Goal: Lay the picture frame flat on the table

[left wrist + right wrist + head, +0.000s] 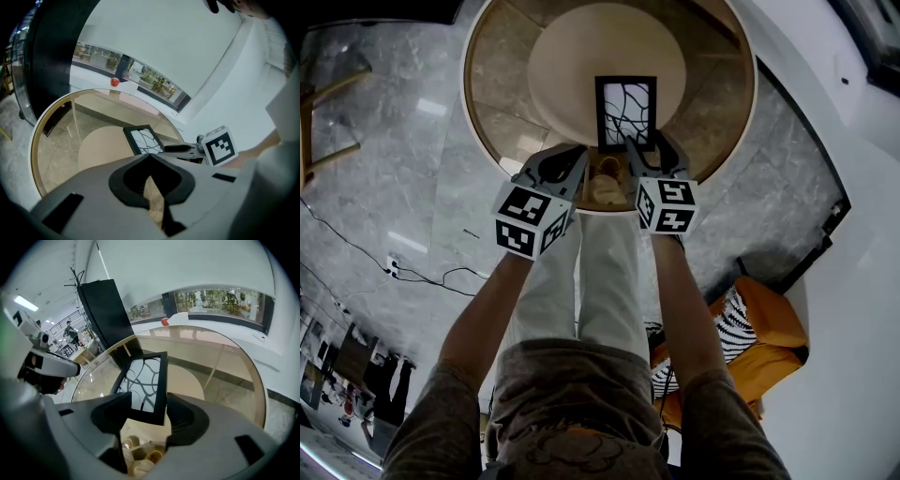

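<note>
A black picture frame [626, 112] with a white, branch-patterned picture rests on the round glass table [487, 141], seemingly flat or close to it. In the right gripper view the frame [145, 380] reaches toward me, its near edge just in front of my right gripper [147, 416], whose jaws stand open. The head view puts my right gripper [654, 155] at the frame's near right corner. My left gripper [567, 159] hovers near the frame's near left corner without touching it. Its jaws look shut and hold nothing [150, 164]; the frame [143, 139] lies beyond them.
The table's round beige base [581, 56] shows through the glass. An orange chair with a striped cushion [759, 328] stands to my right, cables [422, 272] trail on the marble floor at left. A tall black panel [105, 310] stands beyond the table.
</note>
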The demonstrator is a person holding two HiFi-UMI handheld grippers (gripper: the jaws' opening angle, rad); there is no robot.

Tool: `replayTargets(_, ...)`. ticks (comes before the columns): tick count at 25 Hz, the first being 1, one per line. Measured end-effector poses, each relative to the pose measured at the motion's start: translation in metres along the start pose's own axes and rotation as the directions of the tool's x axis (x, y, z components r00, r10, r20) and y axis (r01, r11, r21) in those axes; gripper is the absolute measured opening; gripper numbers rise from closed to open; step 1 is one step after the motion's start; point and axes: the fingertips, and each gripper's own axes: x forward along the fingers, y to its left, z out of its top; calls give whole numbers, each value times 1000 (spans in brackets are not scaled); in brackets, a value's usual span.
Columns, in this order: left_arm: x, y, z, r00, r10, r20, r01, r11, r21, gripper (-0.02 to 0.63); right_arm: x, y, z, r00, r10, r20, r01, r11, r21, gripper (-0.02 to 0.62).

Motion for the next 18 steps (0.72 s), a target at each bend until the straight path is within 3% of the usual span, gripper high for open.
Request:
replayTargets(11,-9,0,9,1000,5,12,-5,1000,-5,17,-15,1,15,999,4,32,-6,998,66,225)
replayTargets(18,-36,-15,37,1000,15,27,-15,1000,-12,17,-55,9,62,997,-24,75,19,998,62,88)
